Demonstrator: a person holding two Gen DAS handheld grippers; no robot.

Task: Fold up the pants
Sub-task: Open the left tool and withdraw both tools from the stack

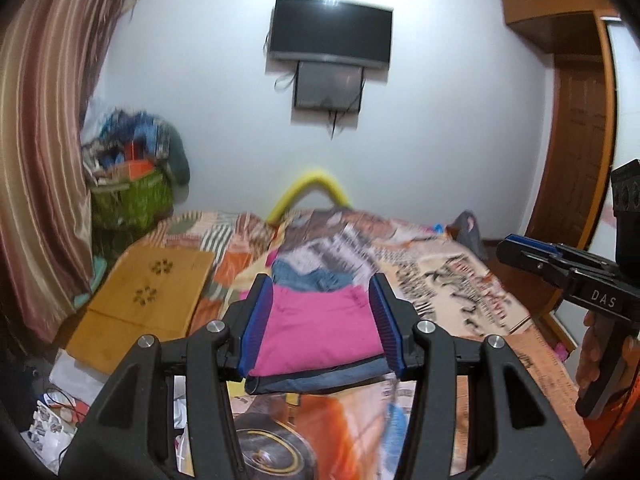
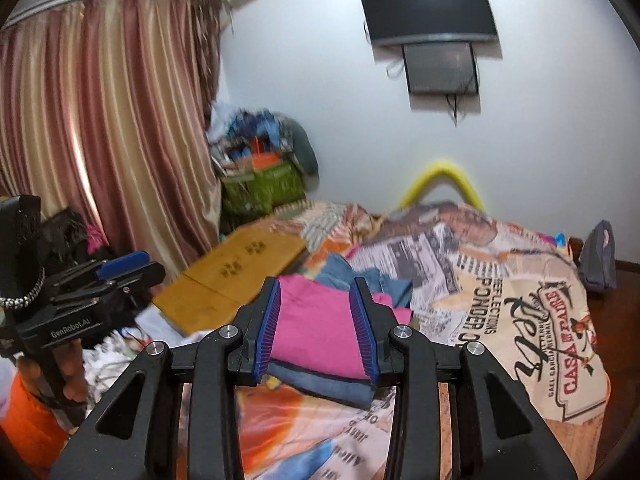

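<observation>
So, the pink pants [image 1: 320, 332] lie folded atop a denim stack [image 1: 320, 382] on the bed [image 1: 460, 280]. They look soft, light and floppy, so I'd pinch a folded edge. Left gripper [image 1: 324, 322] and right gripper [image 2: 320, 328] hover half-open, jaws empty. Only the right view shows looser blue clothes [image 2: 360, 276] spread behind the stack, plus the curtain [image 2: 120, 120].

White wall [image 1: 440, 120], mounted TV [image 1: 331, 34], striped curtain [image 2: 112, 120], wooden door [image 1: 572, 140].

"DAS", "GenRobot.AI" on grippers [image 1: 592, 300]; "CASA" bedsheet [image 2: 576, 364]
</observation>
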